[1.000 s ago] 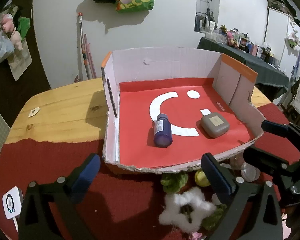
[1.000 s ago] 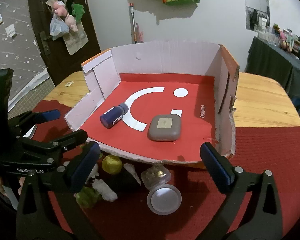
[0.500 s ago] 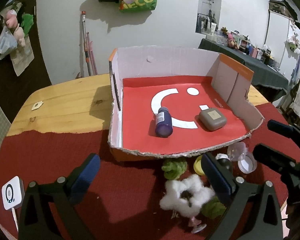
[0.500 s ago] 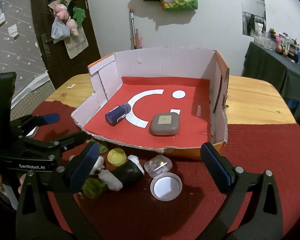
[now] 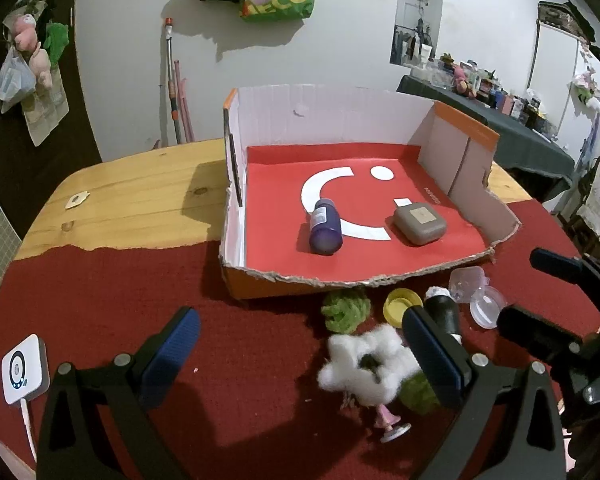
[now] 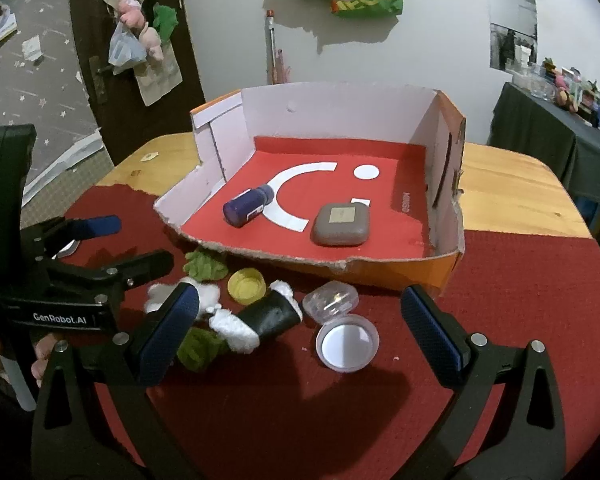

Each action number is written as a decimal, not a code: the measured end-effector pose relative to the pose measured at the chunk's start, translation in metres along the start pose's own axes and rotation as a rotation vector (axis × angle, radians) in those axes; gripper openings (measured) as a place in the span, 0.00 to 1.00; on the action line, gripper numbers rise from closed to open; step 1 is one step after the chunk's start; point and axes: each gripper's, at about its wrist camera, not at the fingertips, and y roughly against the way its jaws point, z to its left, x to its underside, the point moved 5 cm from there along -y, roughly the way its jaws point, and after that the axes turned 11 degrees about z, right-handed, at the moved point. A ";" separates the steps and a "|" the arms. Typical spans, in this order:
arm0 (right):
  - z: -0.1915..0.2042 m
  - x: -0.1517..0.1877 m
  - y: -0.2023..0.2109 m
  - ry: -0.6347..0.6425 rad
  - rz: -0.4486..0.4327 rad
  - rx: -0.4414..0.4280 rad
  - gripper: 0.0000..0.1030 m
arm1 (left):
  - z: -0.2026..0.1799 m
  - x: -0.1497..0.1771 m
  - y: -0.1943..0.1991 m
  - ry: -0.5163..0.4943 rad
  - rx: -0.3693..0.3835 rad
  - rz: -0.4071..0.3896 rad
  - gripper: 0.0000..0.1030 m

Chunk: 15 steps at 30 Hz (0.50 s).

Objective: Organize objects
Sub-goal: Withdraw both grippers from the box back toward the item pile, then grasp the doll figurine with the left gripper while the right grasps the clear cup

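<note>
A cardboard box with a red floor holds a purple bottle lying down and a grey case. In front of the box lie a yellow cap, green fluff, a white fluffy flower, a black roll with white ends and an open clear round case. My left gripper is open above the cloth, left of the pile. My right gripper is open over the pile.
A wooden table is half covered by a red cloth. A small white device lies at the front left. A dark door with hanging toys and a cluttered side table stand behind.
Both grippers have pulled back from the box and risen, so the pile of loose items in front of it shows more fully. Both stay open.
</note>
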 end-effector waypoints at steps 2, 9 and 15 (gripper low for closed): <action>0.002 0.003 0.000 0.004 0.006 -0.001 1.00 | -0.001 0.002 0.002 -0.001 0.001 -0.001 1.00; 0.005 0.012 -0.003 0.010 0.026 -0.001 1.00 | -0.003 0.010 0.004 -0.007 0.006 0.007 1.00; 0.005 0.018 -0.003 0.008 0.039 0.002 1.00 | -0.006 0.019 0.004 -0.006 0.025 0.023 1.00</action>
